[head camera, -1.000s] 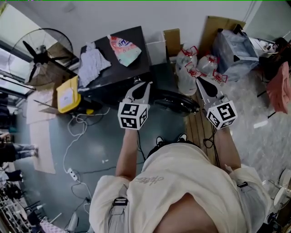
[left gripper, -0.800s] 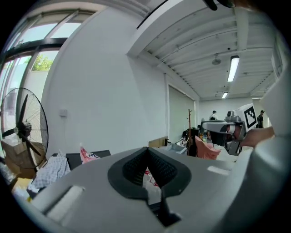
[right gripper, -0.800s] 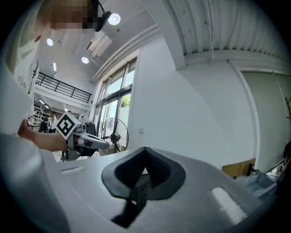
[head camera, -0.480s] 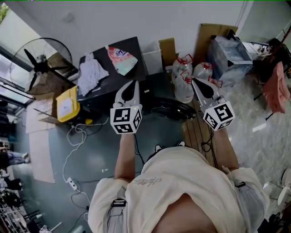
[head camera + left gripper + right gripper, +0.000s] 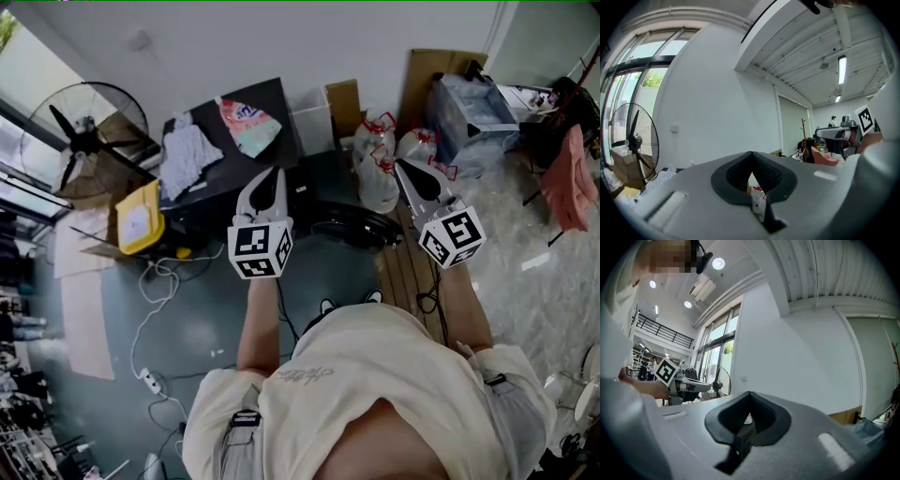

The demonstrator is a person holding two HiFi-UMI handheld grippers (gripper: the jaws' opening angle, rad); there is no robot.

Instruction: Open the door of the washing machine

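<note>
Hovering closed, left gripper (image 5: 273,172) over washing machine (image 5: 217,174) edge, right gripper (image 5: 401,166) beside

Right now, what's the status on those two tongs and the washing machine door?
Left tongs shut, empty. Right tongs shut, empty. Washing machine door below them, untouched; open or closed unclear. Nothing between.

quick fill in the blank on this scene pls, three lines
1. The left gripper and right gripper both have jaws that are ___, holding nothing.
2. In the head view the standing fan is on the ___ side.
3. The box between the fan and the washing machine is coloured ___.
Missing words: shut, left, yellow.
</note>
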